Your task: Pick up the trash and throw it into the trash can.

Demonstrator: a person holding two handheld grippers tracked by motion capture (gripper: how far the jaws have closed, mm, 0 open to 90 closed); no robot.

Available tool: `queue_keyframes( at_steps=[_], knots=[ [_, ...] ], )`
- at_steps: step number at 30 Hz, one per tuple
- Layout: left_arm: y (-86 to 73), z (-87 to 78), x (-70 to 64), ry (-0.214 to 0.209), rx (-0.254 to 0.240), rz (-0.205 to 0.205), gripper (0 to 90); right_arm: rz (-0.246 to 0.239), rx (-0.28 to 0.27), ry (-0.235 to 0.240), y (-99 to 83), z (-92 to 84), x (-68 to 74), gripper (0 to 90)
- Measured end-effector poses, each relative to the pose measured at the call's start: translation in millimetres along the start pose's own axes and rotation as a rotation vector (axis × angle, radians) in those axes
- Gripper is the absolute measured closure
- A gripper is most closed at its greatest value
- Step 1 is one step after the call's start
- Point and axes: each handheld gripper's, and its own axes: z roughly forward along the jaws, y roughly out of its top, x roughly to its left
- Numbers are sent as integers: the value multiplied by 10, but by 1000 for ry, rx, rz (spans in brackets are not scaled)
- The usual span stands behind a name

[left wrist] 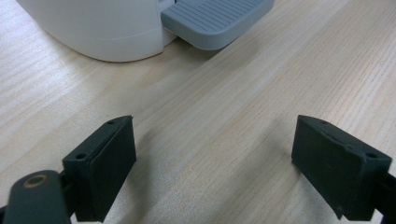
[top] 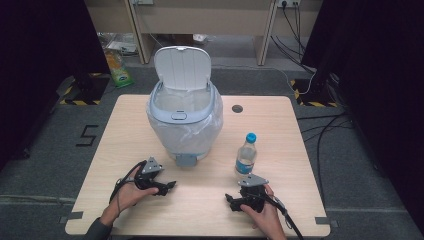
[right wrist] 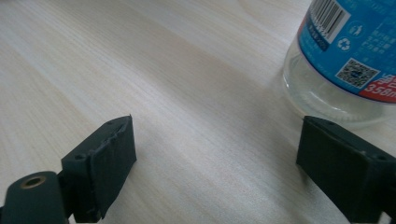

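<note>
While both grippers are resting on the counter point(top: 125, 130) with jaws spread wide and empty, the bin's grey pedal point(left wrist: 215, 21) is lying ahead of the left gripper point(left wrist: 212, 154), and the water bottle point(right wrist: 348, 60) is standing just beyond the right gripper's point(right wrist: 215, 158) right jaw.

Left tool point(top: 167, 187) and right tool point(top: 231, 201) rest low in the hands, jaws spread wide.

Grey carpet floor point(top: 45, 150), black curtains point(top: 35, 55) both sides, light wooden cabinet point(top: 205, 20) behind, black cables point(top: 325, 125) trailing right.
</note>
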Motion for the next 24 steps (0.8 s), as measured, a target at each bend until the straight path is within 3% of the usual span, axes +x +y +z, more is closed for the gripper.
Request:
queue_keyframes(
  at_steps=[7, 12, 20, 24],
  knots=[
    [0, -1, 2, -2, -1, -1, 129, 16, -74, -18, -4, -137, -33, 162],
    [-1, 0, 3, -2, -2, -3, 129, -7, -120, -63, -34, -304, -81, 157],
    [0, -1, 3, -1, 1, 1, 128, 11, -221, -123, -40, -397, -228, 152],
    [0, -1, 3, -1, 0, 0, 127, 29, -244, -145, -8, -405, -275, 158]
  ],
)
